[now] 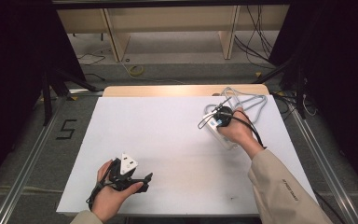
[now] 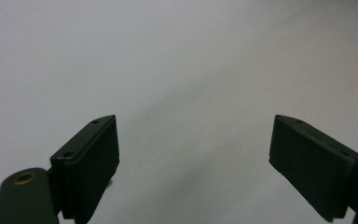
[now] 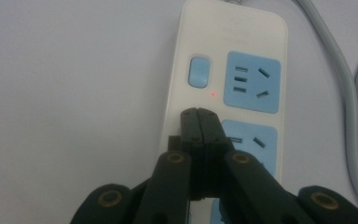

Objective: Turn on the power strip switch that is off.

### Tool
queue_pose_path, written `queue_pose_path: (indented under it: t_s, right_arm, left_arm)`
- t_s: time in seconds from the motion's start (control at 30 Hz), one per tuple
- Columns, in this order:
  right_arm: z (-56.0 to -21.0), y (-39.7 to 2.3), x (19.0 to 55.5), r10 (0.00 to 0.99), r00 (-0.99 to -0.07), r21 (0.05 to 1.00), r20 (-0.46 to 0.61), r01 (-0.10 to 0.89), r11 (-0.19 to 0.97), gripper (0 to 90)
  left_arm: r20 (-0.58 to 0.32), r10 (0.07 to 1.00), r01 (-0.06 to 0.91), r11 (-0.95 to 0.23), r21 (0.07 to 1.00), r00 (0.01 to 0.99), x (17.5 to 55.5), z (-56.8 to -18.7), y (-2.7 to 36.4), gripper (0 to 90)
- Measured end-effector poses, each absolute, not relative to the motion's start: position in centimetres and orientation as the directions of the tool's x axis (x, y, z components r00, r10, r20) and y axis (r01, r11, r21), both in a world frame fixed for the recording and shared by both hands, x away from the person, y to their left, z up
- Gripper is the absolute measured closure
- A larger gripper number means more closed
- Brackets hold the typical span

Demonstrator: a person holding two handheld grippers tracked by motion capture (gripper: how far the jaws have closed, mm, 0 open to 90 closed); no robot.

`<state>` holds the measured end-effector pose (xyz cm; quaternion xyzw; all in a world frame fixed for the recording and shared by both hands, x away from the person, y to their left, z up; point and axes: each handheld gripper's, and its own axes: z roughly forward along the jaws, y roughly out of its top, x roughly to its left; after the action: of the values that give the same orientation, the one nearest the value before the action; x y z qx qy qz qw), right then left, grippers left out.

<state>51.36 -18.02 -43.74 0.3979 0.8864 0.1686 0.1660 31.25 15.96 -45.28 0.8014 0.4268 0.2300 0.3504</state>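
Pressed-together fingers of the right gripper point(image 3: 199, 113) are poised over the power strip point(image 3: 228, 88) at frame centre, just below its blue switch point(image 3: 199, 72), so a short push forward onto it is judged next; left gripper point(image 2: 193, 154) is held spread, idle.

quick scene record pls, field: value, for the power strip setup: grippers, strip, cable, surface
surface: white table top
power strip: white power strip with blue sockets and a blue switch, lying flat at far right of the table
indicator: small red light lit beside the switch
cable: grey cable looped behind the strip
right gripper: right gripper shut, tips over the strip just short of the switch; contact unclear
left gripper: left gripper open, over bare table, holding nothing
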Motion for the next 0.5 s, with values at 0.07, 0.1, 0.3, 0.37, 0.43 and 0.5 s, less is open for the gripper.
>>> queue_pose_path:
  t_s: [0.07, 0.1, 0.3, 0.37, 0.43, 0.5]
  right_arm:
    - [-43.72, -17.97, 51.37, 0.759, -0.63, 0.426, -0.165, 0.649, 0.631, 90.0]
    - [-43.72, -17.97, 51.38, 0.759, -0.63, 0.426, -0.164, 0.649, 0.63, 90.0]
    - [-43.72, -17.96, 51.37, 0.757, -0.631, 0.426, -0.167, 0.647, 0.633, 90.0]
    - [-43.73, -17.9, 51.3, 0.755, -0.633, 0.426, -0.173, 0.643, 0.637, 90.0]
    - [-43.73, -17.89, 51.26, 0.752, -0.634, 0.426, -0.177, 0.64, 0.64, 90.0]
    - [-43.74, -17.81, 51.16, 0.747, -0.637, 0.423, -0.19, 0.633, 0.648, 90.0]
  left_arm:
    - [0.067, 0.845, 0.525, -0.389, 0.757, 0.53, 31.25, -45.3, 15.96, 15.4]
    - [0.067, 0.845, 0.524, -0.389, 0.758, 0.53, 31.24, -45.29, 15.95, 15.4]
    - [0.067, 0.845, 0.524, -0.389, 0.758, 0.53, 31.24, -45.28, 15.94, 15.4]
    - [0.071, 0.845, 0.522, -0.391, 0.758, 0.53, 31.26, -45.25, 15.99, 15.4]
    - [0.072, 0.844, 0.522, -0.393, 0.757, 0.531, 31.28, -45.25, 16.04, 15.4]
    - [0.069, 0.845, 0.526, -0.392, 0.755, 0.531, 31.31, -45.27, 16.04, 15.4]
